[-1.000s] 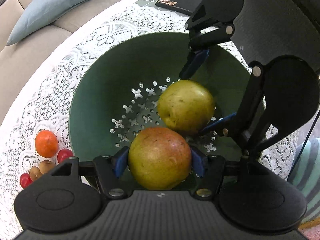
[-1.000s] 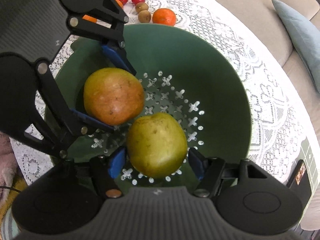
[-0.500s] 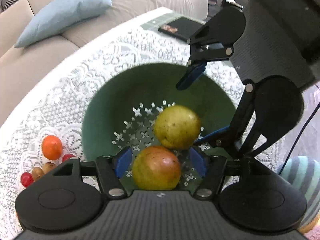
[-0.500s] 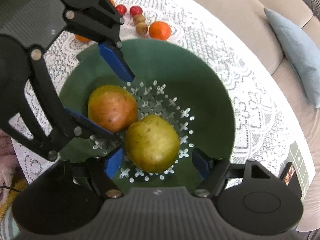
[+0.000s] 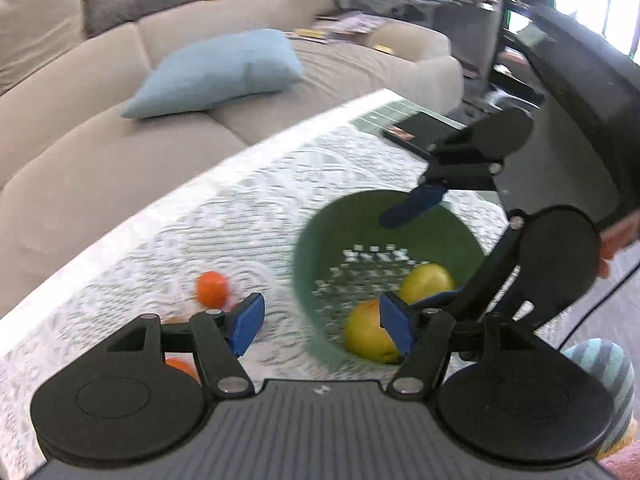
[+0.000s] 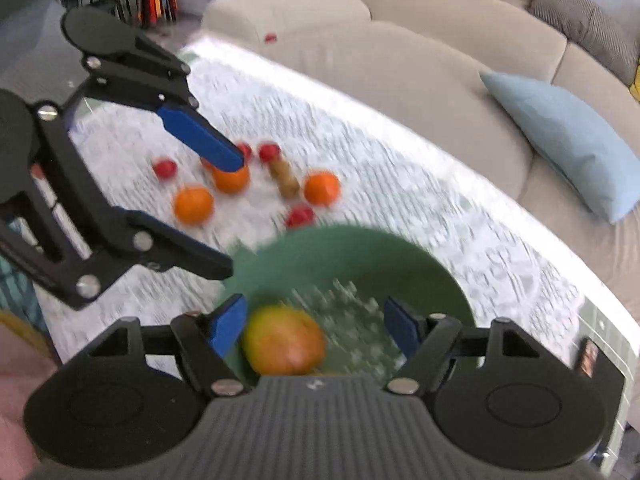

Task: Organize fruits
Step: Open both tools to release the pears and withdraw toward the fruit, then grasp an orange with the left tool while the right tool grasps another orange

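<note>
A green perforated bowl (image 5: 316, 248) stands on the lace-covered table and holds two large yellow-red fruits (image 5: 368, 332) (image 5: 426, 280); one of them shows in the right wrist view (image 6: 284, 340) inside the bowl (image 6: 360, 248). My left gripper (image 5: 324, 320) is open and empty, raised above the table left of the bowl. My right gripper (image 6: 314, 326) is open and empty above the bowl. Oranges (image 6: 192, 204) (image 6: 322, 188), small red fruits (image 6: 300, 216) and brown kiwis (image 6: 286, 178) lie loose on the cloth beyond the bowl. An orange (image 5: 212, 288) shows in the left wrist view.
A beige sofa (image 5: 100, 120) with a light blue cushion (image 5: 216, 68) curves behind the table. A dark phone or booklet (image 5: 416, 132) lies at the table's far edge. A striped object (image 5: 600, 368) is at the lower right.
Both grippers have let go of the large fruits, opened wide and lifted up and back from the bowl. The left one has swung left toward the loose fruits.
</note>
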`<state>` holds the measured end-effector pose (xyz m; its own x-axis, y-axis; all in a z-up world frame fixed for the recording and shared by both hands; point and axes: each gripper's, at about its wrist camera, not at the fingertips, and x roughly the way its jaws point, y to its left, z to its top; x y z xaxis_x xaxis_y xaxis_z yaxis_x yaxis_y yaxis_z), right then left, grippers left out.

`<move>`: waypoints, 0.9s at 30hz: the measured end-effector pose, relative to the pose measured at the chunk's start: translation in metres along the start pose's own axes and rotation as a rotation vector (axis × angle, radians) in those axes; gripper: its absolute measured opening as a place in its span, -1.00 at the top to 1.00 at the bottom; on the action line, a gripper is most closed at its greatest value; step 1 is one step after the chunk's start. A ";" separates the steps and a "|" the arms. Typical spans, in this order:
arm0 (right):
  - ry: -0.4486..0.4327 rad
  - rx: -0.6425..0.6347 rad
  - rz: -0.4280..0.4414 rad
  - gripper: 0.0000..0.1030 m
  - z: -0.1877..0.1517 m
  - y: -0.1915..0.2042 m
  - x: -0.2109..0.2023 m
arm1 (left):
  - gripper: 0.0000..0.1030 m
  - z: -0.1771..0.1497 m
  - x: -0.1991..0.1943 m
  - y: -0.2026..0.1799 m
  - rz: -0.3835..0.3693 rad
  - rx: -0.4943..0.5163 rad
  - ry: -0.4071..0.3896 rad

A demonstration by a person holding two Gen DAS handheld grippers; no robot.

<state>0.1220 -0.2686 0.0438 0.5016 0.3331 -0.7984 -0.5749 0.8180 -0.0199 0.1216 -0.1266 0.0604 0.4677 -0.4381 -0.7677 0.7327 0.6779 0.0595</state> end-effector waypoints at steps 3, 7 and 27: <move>-0.048 0.027 0.000 -0.42 0.016 0.011 0.003 | -0.51 -0.006 -0.008 0.018 0.058 -0.035 -0.009; -0.070 0.052 0.000 -0.42 0.034 0.022 0.017 | -0.51 -0.017 -0.018 0.043 0.118 -0.090 -0.015; 0.124 0.312 -0.042 -0.11 0.088 -0.003 0.143 | -0.30 -0.094 0.042 0.162 0.264 -0.526 0.104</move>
<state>0.2527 -0.1822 -0.0176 0.4275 0.2518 -0.8682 -0.3197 0.9405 0.1154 0.2138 0.0204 -0.0225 0.5307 -0.1728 -0.8298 0.2427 0.9690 -0.0466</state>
